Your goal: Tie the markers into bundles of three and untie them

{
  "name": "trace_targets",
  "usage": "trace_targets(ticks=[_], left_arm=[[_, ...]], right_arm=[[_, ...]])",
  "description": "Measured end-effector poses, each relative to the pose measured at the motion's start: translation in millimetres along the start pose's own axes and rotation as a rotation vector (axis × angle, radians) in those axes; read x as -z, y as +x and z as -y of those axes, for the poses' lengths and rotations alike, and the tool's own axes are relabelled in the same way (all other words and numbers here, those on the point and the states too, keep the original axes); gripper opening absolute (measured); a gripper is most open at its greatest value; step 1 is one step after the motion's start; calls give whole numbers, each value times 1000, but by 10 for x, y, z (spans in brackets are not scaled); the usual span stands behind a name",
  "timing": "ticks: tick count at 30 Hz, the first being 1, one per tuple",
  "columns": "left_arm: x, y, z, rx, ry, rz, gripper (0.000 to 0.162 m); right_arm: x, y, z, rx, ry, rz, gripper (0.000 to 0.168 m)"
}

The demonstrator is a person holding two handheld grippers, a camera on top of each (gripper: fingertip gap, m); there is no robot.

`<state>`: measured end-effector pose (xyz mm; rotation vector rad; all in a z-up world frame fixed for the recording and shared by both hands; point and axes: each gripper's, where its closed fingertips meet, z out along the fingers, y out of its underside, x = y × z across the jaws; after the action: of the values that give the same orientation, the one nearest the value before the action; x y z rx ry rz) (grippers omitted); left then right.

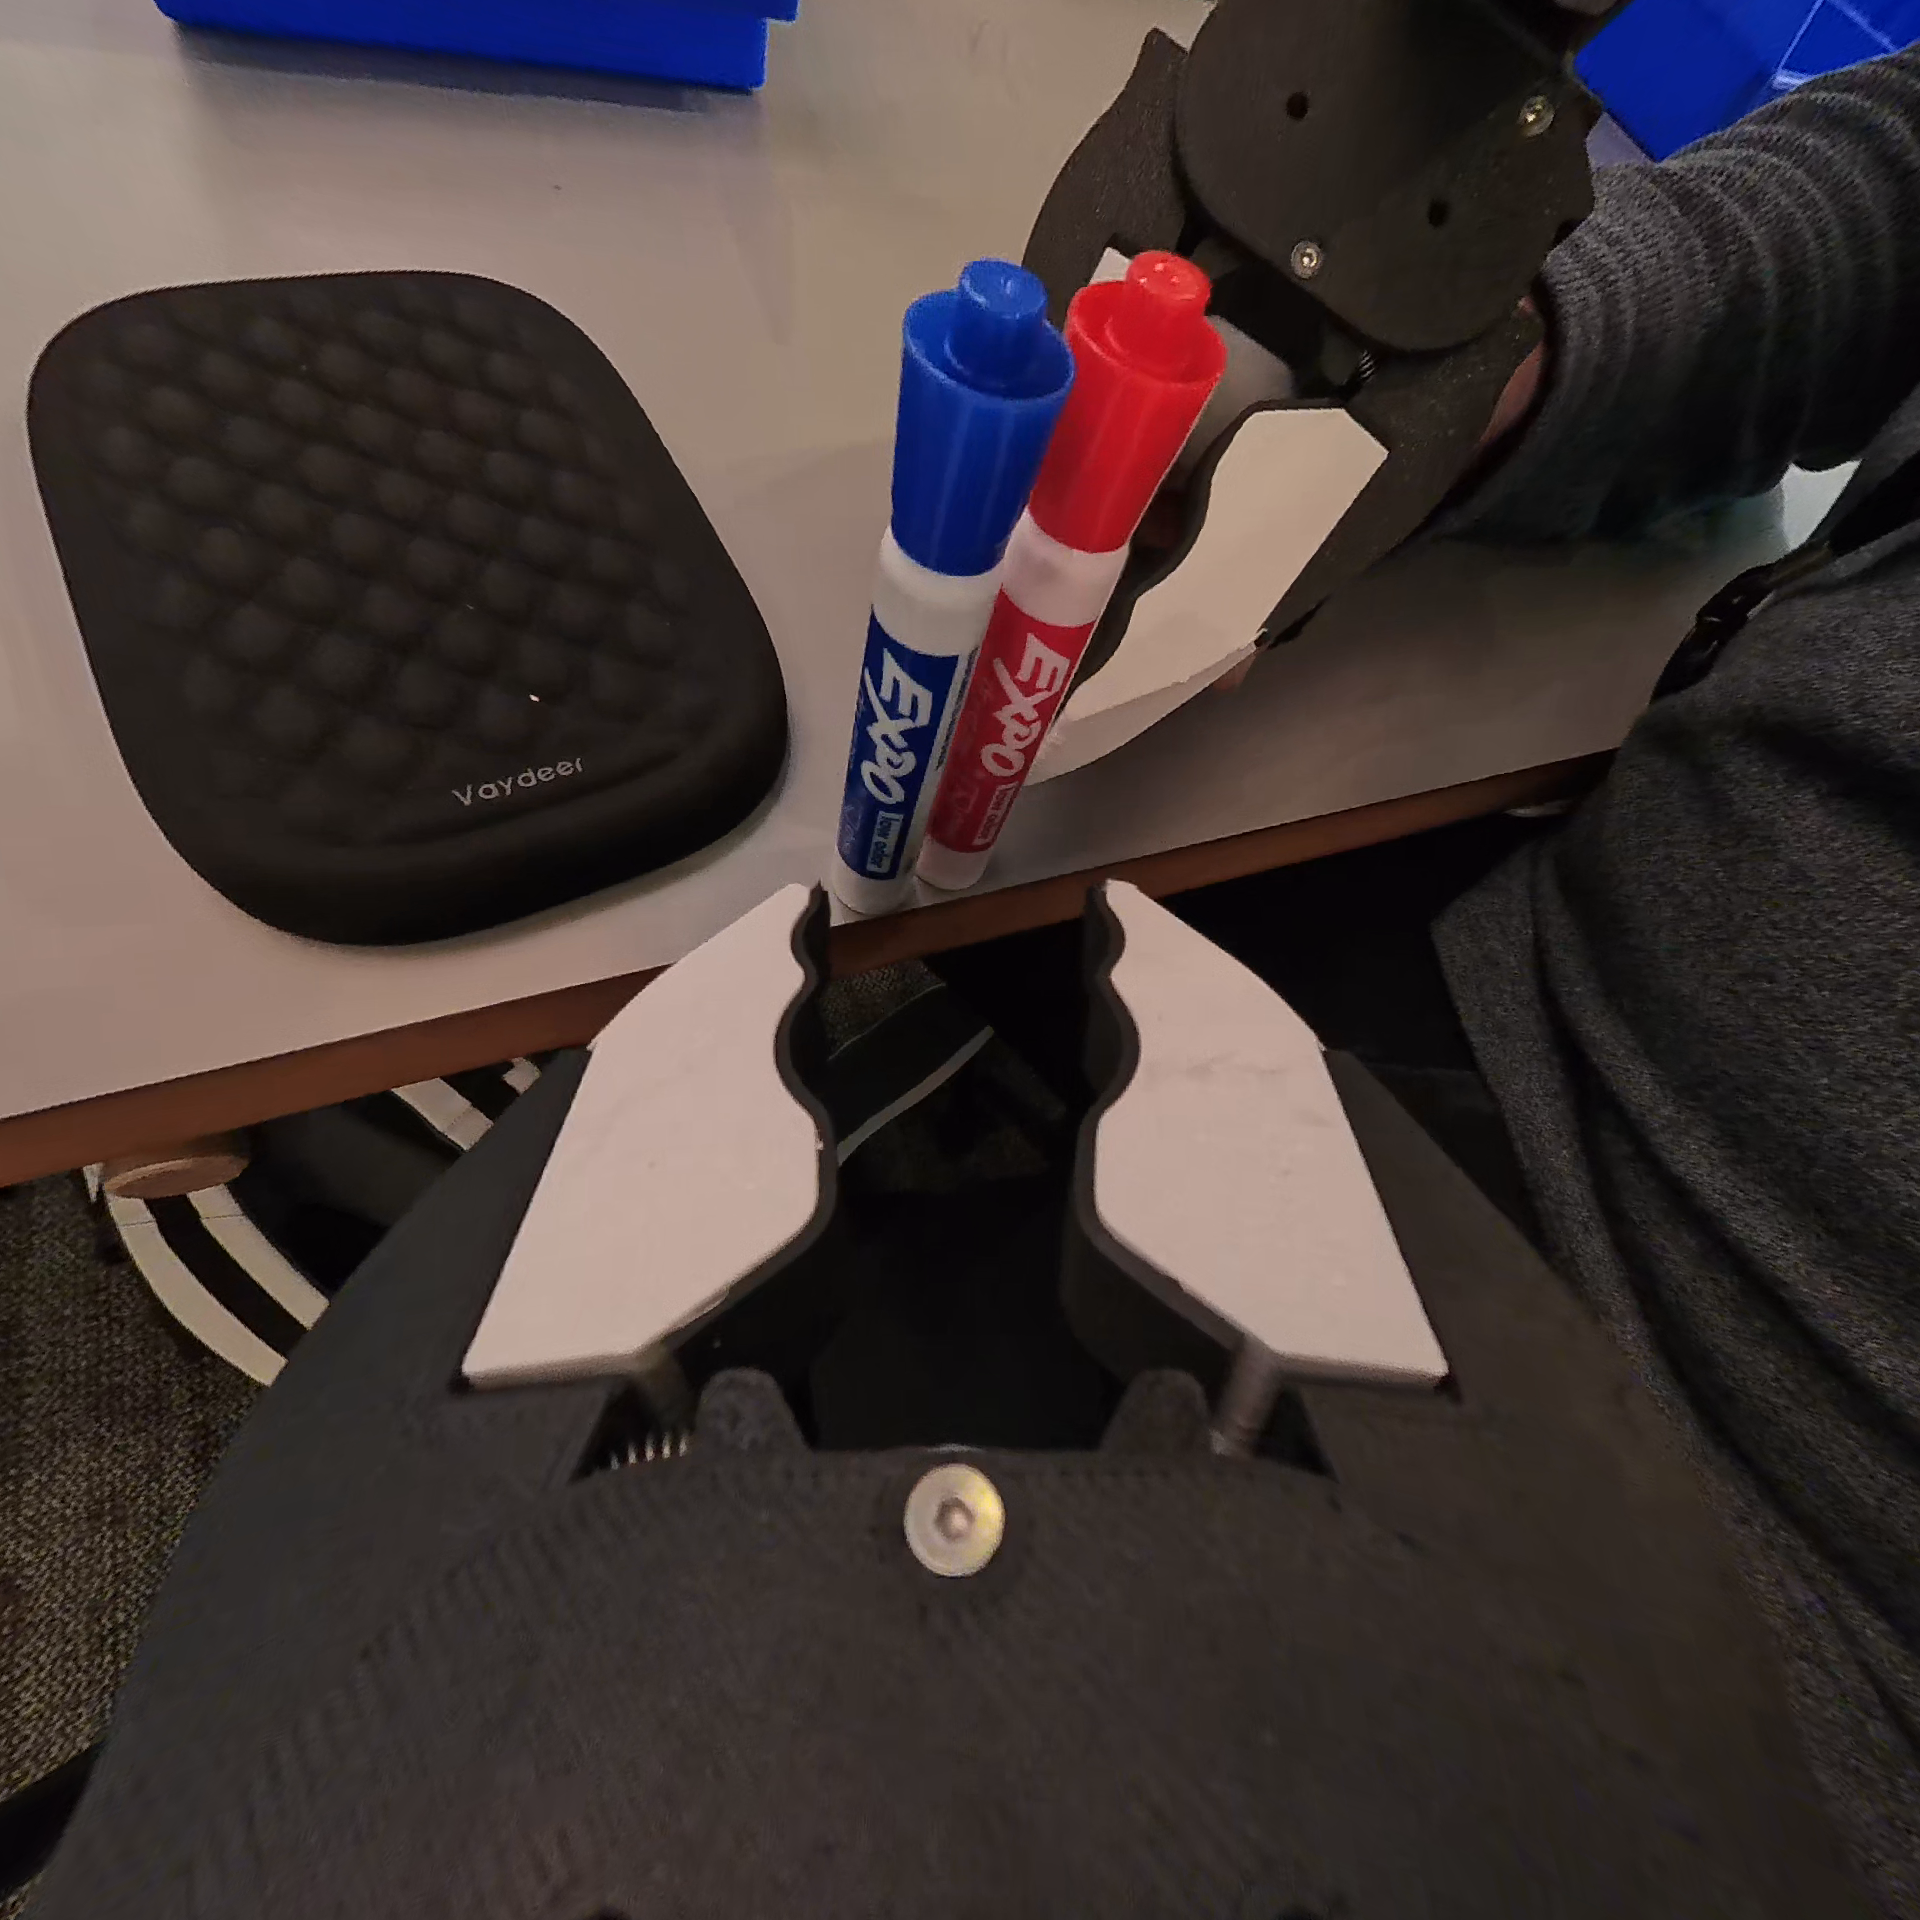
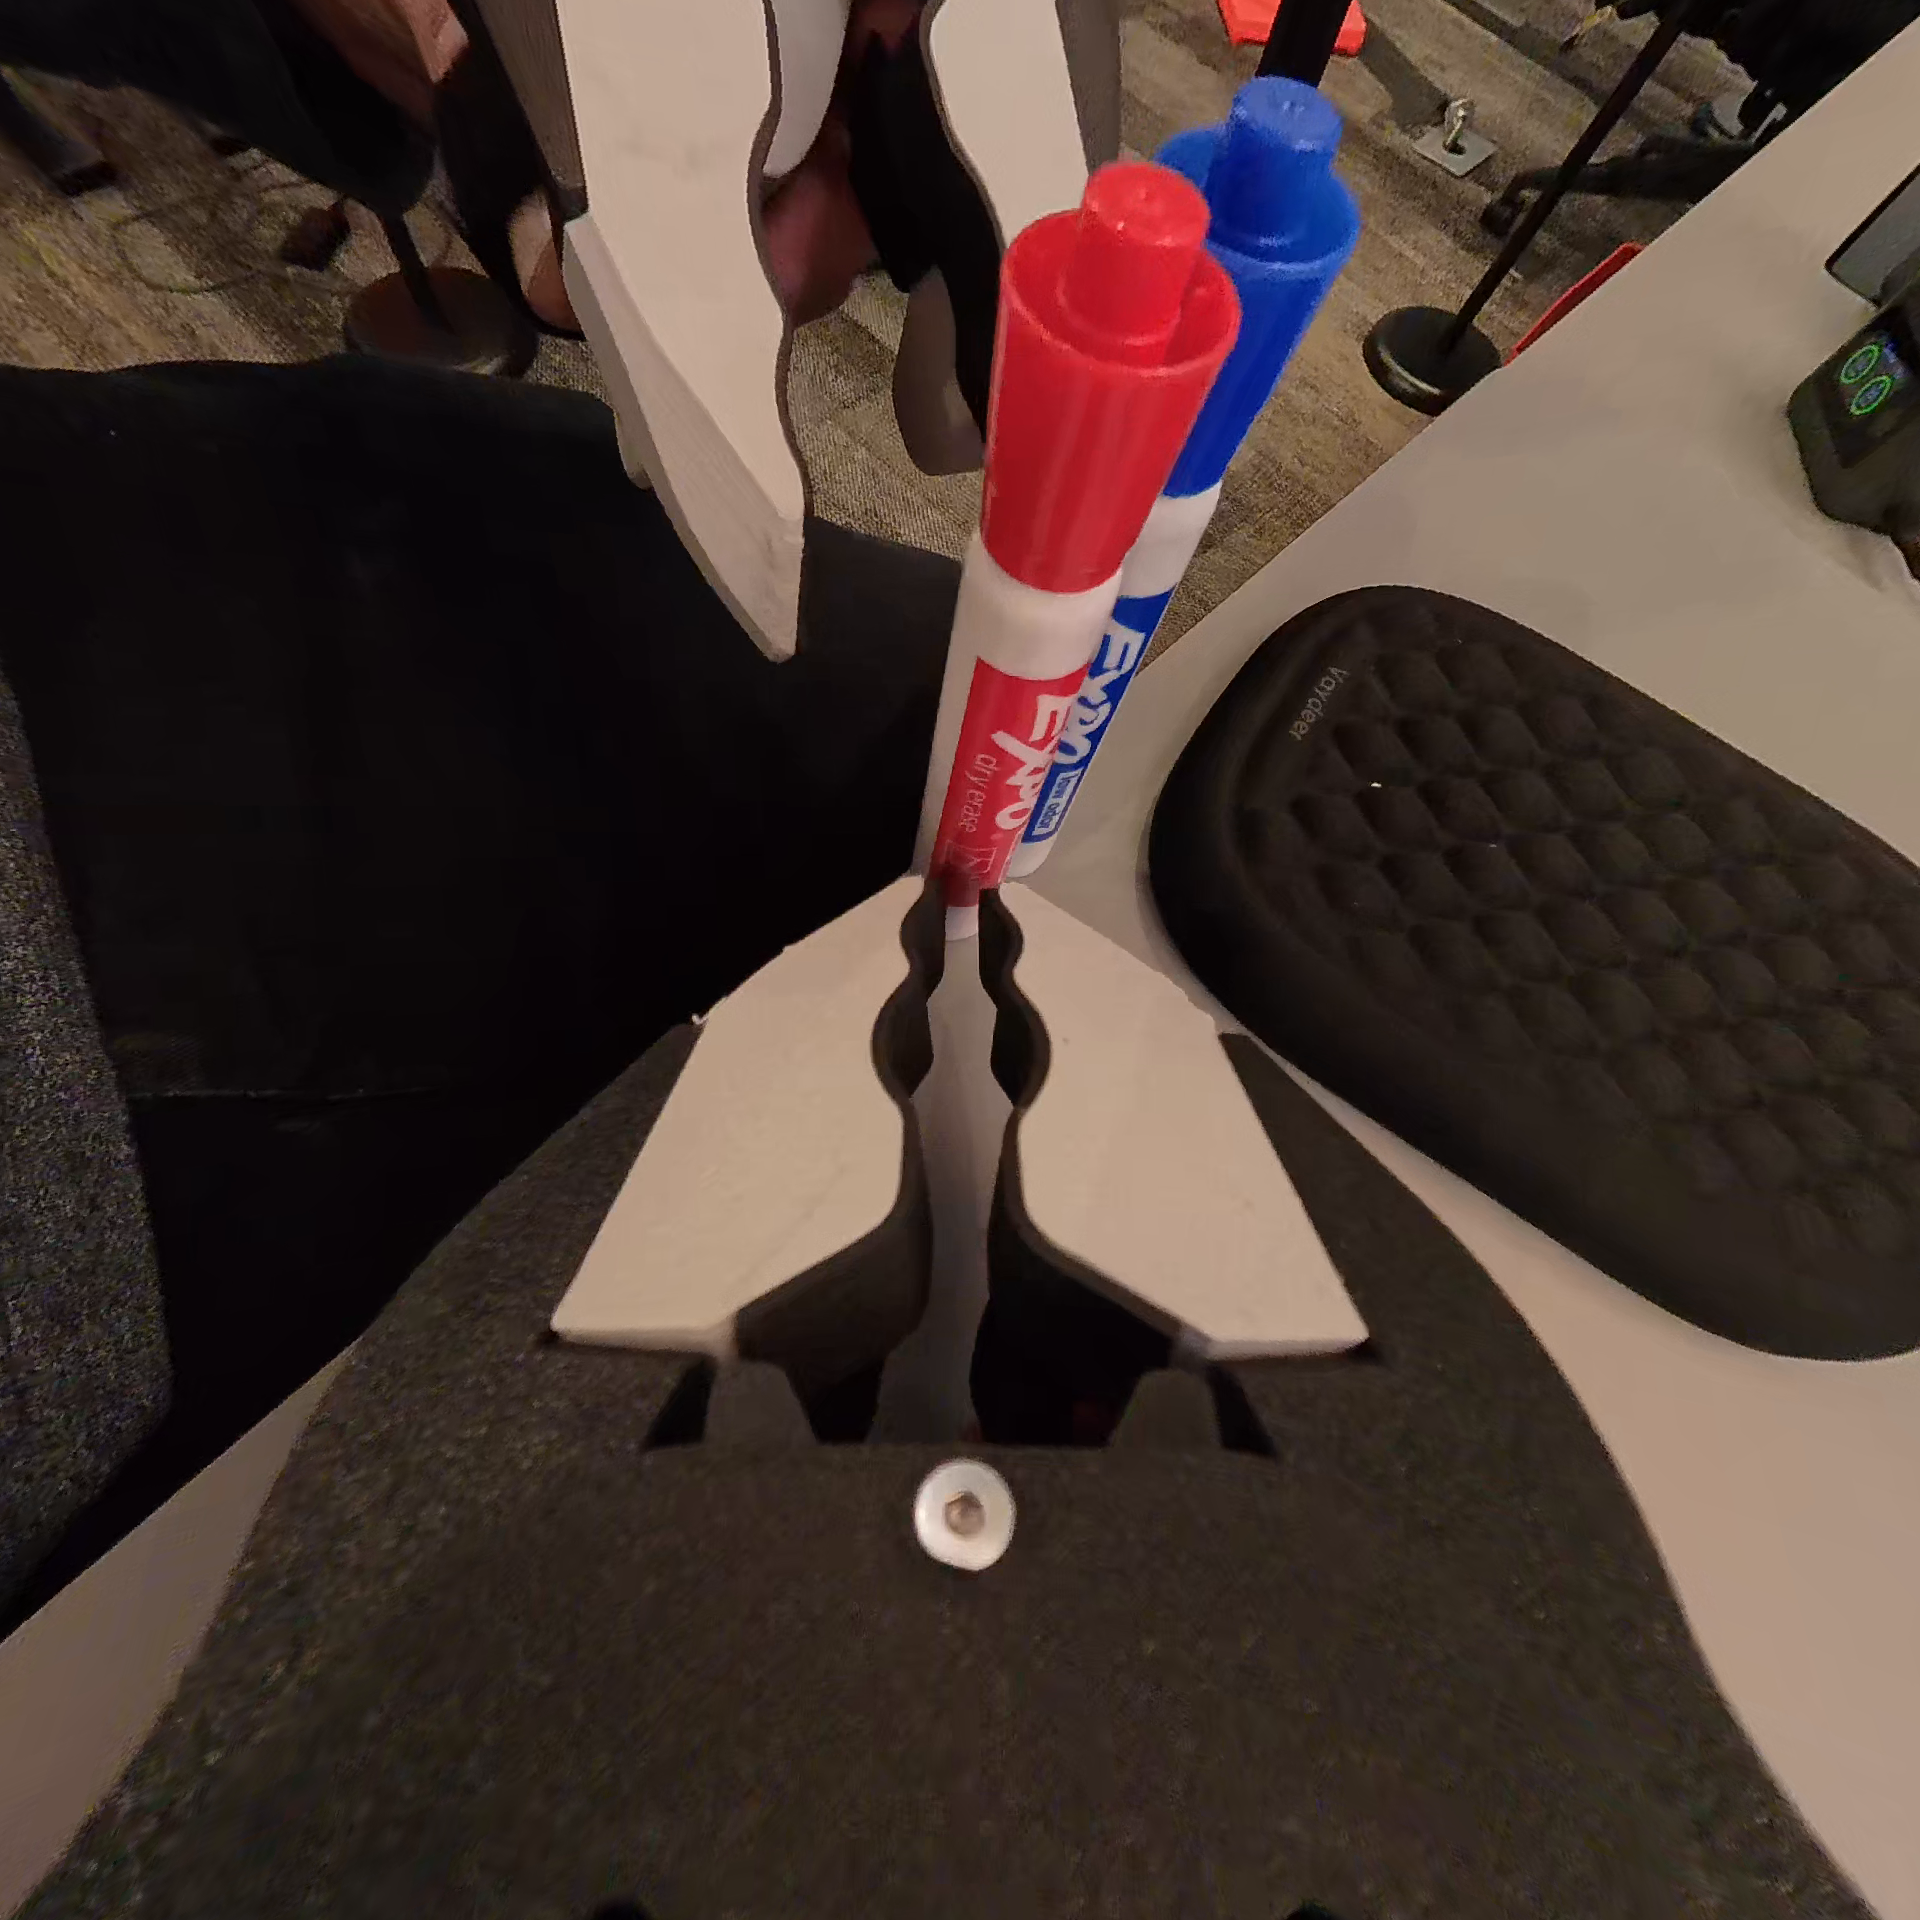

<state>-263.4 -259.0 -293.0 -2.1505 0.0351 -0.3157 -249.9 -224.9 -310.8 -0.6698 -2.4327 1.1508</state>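
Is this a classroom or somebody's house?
Probably an office or lab: a grey desk with a black wrist pad, whiteboard markers, grey carpet, and equipment stands on the floor.

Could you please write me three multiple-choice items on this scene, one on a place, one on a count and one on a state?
1. Where does the black bumpy pad lie?
A. on the grey table
B. on the floor
C. in the blue bin

2. How many markers stand upright at the table edge?
A. one
B. two
C. four

3. How are the left tongs?
A. shut on a marker
B. open, holding nothing
C. out of view

Answers: 1 A, the pad rests flat on the tabletop; 2 B, a blue marker and a red marker stand together; 3 B, a wide gap shows between the tips.
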Motion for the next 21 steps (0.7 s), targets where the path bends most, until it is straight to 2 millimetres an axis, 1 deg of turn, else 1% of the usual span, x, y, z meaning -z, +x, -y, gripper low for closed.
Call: trace_targets(ticks=[4,8,9,11,12,13,14,15,16,18,19,20,21], left_arm=[[-11,9,-9,-1,-2,-8,48],[32,-8,-33,-15,-11,-5,50],[83,-12,-16,-25,-5,-5,51],[265,-42,112,-24,28,8,51],[392,-84,245,-40,59,38,49],[522,-128,440,-65,106,76,45],[606,-132,645,-111,124,92,43],[628,-145,845,-175,99,120,42],[599,-189,1059,-236,61,161,42],[403,-166,1538,-339,1,123,41],[272,-241,1784,-383,-35,139,40],[116,-355,2015,-428,-76,163,40],[-90,-415,2218,-465,-111,134,39]], right_arm=[[-19,4,-6,-1,-10,3,6],[2,0,2,-2,3,4,9],[28,0,5,-9,14,2,10],[107,5,-20,-23,31,-7,12],[161,20,-43,-29,39,-23,12],[220,33,-78,-41,44,-38,12],[293,36,-117,-45,51,-49,12],[380,49,-155,-40,66,-75,12],[470,79,-201,-37,76,-116,12],[606,101,-279,-45,86,-155,11],[663,109,-291,-42,100,-173,11],[706,113,-303,-34,111,-184,11],[727,107,-325,-32,107,-182,11]])
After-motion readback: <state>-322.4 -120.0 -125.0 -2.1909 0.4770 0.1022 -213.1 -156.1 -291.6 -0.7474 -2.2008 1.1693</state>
